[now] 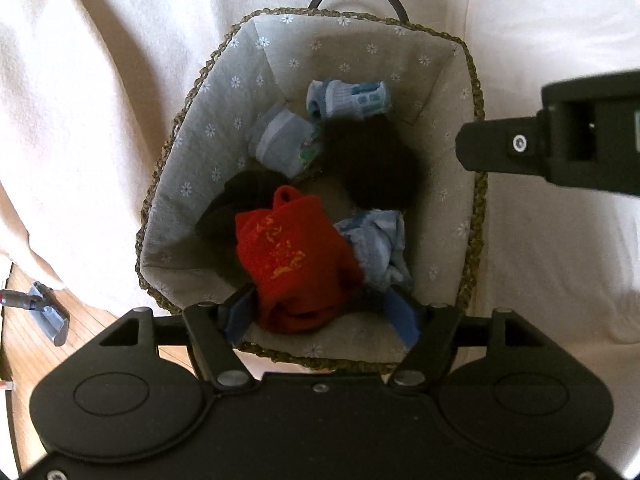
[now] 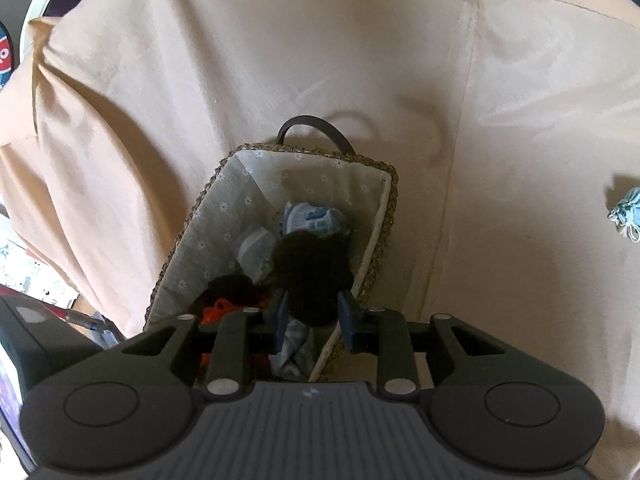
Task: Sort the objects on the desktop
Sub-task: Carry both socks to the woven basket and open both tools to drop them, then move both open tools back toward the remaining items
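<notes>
Two hand-held black grippers with blue finger pads

The left gripper (image 1: 322, 312) has a smooth matte black body with two round raised discs, silver pivot screws on angled black linkage arms, and blue pads (image 1: 404, 316) on its fingers. The right gripper (image 2: 313, 320) looks alike, but its body is ribbed dark grey, with a small pale mark at its front edge, perhaps a logo. From the left camera its side shows one silver screw.

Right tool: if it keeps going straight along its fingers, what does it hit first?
Most likely the black fuzzy ball between the fingers of the right tool, over the basket. Depth is unclear, so contact can't be confirmed.
</notes>
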The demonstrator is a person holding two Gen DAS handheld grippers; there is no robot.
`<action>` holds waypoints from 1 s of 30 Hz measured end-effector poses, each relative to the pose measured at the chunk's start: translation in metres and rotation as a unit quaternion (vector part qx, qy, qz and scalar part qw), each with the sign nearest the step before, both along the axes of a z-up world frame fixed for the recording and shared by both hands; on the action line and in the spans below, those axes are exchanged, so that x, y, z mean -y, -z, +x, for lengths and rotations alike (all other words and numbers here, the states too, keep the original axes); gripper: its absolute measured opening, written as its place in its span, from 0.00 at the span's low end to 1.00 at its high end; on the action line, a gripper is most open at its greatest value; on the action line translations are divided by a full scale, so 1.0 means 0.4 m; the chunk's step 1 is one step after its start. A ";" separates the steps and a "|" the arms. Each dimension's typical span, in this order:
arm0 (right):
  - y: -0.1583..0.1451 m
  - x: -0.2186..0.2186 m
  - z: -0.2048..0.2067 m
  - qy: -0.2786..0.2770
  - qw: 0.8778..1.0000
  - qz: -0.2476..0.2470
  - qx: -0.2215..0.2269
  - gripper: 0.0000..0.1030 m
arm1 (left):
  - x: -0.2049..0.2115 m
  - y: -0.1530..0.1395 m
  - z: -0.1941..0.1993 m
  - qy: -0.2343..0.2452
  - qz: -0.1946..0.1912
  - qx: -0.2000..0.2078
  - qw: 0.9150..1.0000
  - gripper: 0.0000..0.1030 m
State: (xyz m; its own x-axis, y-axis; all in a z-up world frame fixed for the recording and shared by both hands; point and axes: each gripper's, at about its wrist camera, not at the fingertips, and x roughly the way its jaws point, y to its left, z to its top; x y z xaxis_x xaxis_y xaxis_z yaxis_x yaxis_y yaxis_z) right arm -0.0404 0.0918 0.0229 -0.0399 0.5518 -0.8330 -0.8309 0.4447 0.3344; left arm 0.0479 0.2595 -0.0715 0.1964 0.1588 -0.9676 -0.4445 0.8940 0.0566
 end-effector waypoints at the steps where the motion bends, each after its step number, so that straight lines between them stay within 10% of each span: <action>1: -0.001 0.003 0.000 0.001 1.000 0.000 0.000 0.28 | 0.000 -0.001 0.000 -0.001 0.002 -0.001 1.000 0.67; 18: 0.062 0.189 0.116 0.121 0.992 -0.043 -0.008 0.57 | 0.044 -0.026 0.010 0.015 0.015 -0.016 1.000 0.74; 30: 0.155 0.426 0.258 0.246 0.963 -0.106 -0.014 0.59 | 0.180 -0.115 0.036 0.072 0.048 0.009 0.996 0.77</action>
State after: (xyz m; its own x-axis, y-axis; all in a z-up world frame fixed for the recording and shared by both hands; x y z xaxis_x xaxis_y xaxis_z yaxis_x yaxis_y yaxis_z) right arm 0.0630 -0.0787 -0.0392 0.1592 0.3265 -0.9317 -0.4951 0.8429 0.2108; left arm 0.0624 0.1876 -0.0254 0.2411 0.2187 -0.9456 -0.3144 0.9393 0.1371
